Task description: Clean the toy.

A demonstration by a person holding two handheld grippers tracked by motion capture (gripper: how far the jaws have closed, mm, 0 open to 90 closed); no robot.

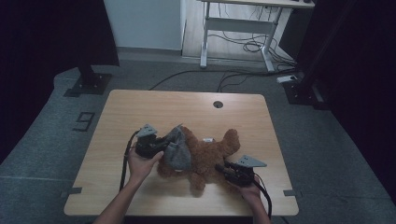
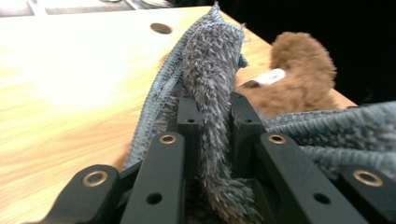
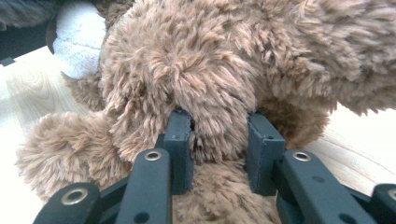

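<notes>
Landmark: brown plush bear (image 1: pixel 208 156), lying flat near the front-centre of the wooden table (image 1: pixel 140 107), legs toward the right side.

Left of the bear: left hand (image 1: pixel 140 165) on the table, carrying the left gripper (image 1: pixel 161 145), pointed rightward at the bear's head end. Jaws pressed together on a fold of grey knitted hat (image 1: pixel 177 148), pads gripping the fabric from both sides. In the left gripper view, the fuzzy inner face and ribbed edge of the hat (image 2: pixel 210 70) standing up between the jaws, with more grey knit draped to the right of them. Beyond the hat in that view, a brown furry limb of the bear (image 2: pixel 299 70) bearing a small white label (image 2: pixel 272 76).

On the bear: hat resting over the head end, covering its left part, touching the fur.

Behind the bear: round cable hole (image 1: pixel 218 104) in the tabletop, well apart from the toy.

Right of the bear: right hand (image 1: pixel 252 191) at the front edge of the table, carrying the right gripper (image 1: pixel 220 168), aimed leftward into the bear's lower body. Jaws pinching a tuft of brown fur (image 3: pixel 215 121), both pads sunk into the pile. White patch (image 3: pixel 77 37) of the bear visible at upper left in the right gripper view.
</notes>
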